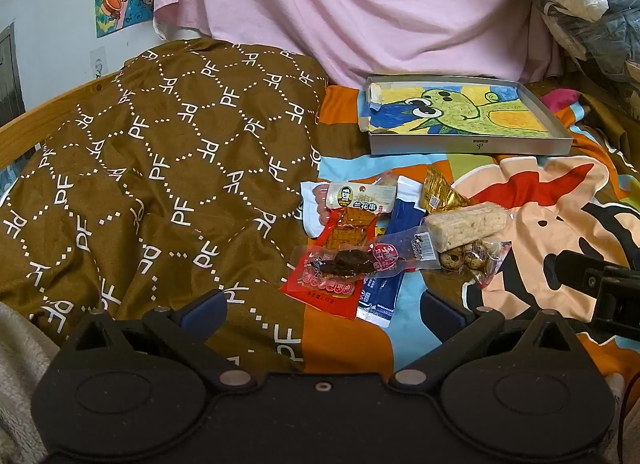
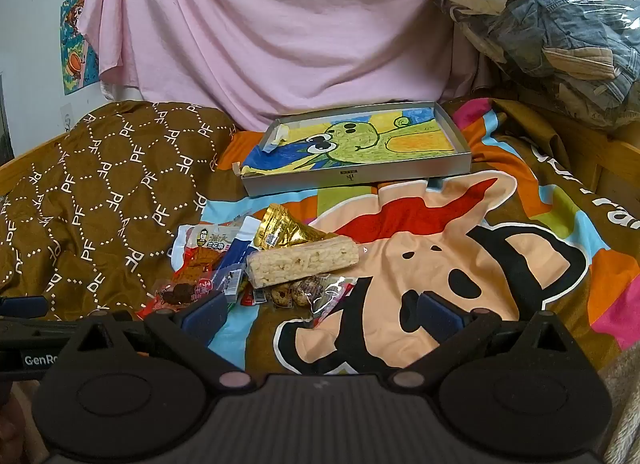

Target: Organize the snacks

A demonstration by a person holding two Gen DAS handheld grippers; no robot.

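Left gripper point(image 1: 320, 306) and right gripper point(image 2: 320, 312) both spread wide, empty; snack pile point(image 1: 396, 236) heaped near grey tray point(image 1: 468, 144), apart from it

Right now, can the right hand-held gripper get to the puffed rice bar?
Probably yes. The right hand-held gripper is open and empty, and the puffed rice bar lies on top of the snack pile just ahead, with nothing covering it.

You see a brown quilt point(image 1: 160, 152) with white dotted hexagons, a pink sheet point(image 1: 340, 4), and a grey box point(image 2: 360, 176) lined with a green-and-yellow drawing.
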